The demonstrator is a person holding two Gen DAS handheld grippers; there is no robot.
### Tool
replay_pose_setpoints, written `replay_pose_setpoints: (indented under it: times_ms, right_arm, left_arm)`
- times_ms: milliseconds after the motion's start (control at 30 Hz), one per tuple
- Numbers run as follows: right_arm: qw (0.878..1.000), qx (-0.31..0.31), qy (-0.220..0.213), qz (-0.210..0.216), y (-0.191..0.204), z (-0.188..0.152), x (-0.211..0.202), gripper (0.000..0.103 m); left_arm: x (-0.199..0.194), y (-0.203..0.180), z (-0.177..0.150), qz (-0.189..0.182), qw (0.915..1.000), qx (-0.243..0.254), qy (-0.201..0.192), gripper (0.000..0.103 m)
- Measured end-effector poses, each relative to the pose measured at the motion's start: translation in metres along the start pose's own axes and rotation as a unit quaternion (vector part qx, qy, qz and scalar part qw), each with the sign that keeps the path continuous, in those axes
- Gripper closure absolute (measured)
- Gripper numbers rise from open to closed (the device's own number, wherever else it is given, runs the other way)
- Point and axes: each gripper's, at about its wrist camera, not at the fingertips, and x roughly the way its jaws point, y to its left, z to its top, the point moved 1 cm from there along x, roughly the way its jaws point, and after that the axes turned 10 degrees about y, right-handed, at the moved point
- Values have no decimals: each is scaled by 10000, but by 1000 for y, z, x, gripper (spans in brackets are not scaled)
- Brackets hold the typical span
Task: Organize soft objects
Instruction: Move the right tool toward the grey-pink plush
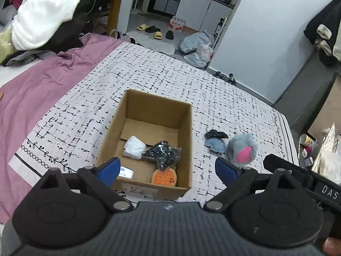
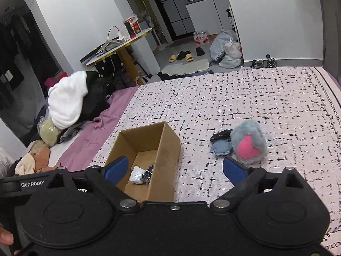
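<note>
Matt brown cardboard box (image 1: 149,115); fluffy grey plush toy (image 1: 242,147); woven cloth bedspread (image 1: 149,68)

"DAS" on black bar (image 1: 319,186) at right edge; "GenRobo" on black gripper arm label (image 2: 32,184).

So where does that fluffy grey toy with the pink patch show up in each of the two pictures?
Left wrist view: the grey plush toy lies lower right on the bedspread, right of the cardboard box.
Right wrist view: the toy lies right of centre.
Shared landmark: the small denim-blue piece touching its left side.
</note>
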Motion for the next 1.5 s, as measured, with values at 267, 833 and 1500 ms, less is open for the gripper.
replay_pose_setpoints:
  times_ms: [267,833,1500]
  right_arm:
    - [9997,198,-173,11,-31,-7,-20,4]
    - [9977,541,-401,100,-89,-13,-38,5]
    - [9897,1384,-242,287,-167,-7,18,36]
  left_arm:
    - [-6,-33,-6,36,9997,218,-99,4]
    - [2,-89,-9,106,9980,582,-204,4]
    - [68,-143,9,234,9963,813,-141,7]
